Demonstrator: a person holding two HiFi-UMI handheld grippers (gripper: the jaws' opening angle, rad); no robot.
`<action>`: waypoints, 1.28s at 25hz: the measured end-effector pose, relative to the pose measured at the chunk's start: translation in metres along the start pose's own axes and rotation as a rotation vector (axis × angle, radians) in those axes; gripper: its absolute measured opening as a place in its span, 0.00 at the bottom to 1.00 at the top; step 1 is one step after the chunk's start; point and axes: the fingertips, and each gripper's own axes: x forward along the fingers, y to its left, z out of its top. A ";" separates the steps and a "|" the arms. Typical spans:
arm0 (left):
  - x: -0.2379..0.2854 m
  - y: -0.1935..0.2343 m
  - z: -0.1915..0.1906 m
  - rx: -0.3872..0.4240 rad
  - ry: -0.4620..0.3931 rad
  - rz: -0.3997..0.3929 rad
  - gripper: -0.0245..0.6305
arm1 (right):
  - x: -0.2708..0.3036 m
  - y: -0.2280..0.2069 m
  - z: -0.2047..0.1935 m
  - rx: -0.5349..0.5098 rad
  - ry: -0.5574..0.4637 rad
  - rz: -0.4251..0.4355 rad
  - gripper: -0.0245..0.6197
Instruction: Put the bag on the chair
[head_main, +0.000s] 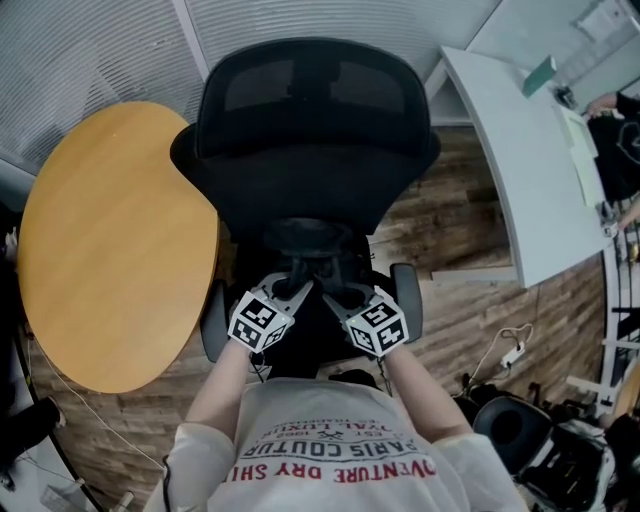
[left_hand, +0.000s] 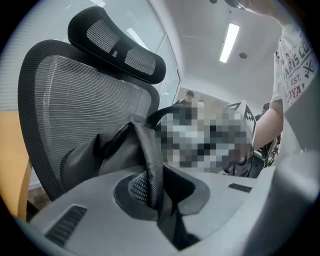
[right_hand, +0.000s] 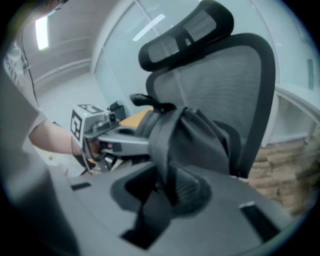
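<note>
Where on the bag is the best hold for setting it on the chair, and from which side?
Grip a strap at the top of the bag, coming from above and from the open front of the chair. The strap is flat, thin webbing that stands up free, while the body is slack and bulky. The left hand-held gripper is shut on it that way.

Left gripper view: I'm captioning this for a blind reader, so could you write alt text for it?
The left gripper holds a dark bag by its strap, jaws shut on it, in front of a black mesh office chair with a headrest. A person's arm and printed shirt show at right, below a ceiling light.
</note>
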 end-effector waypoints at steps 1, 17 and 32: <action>0.001 0.001 -0.002 -0.003 0.001 0.001 0.11 | 0.003 -0.003 -0.003 0.012 0.010 -0.008 0.19; -0.005 0.001 0.007 -0.052 -0.056 0.086 0.41 | -0.021 -0.056 0.015 0.019 -0.097 -0.376 0.46; -0.067 -0.048 0.116 0.285 -0.252 0.131 0.10 | -0.095 0.018 0.117 -0.155 -0.416 -0.310 0.10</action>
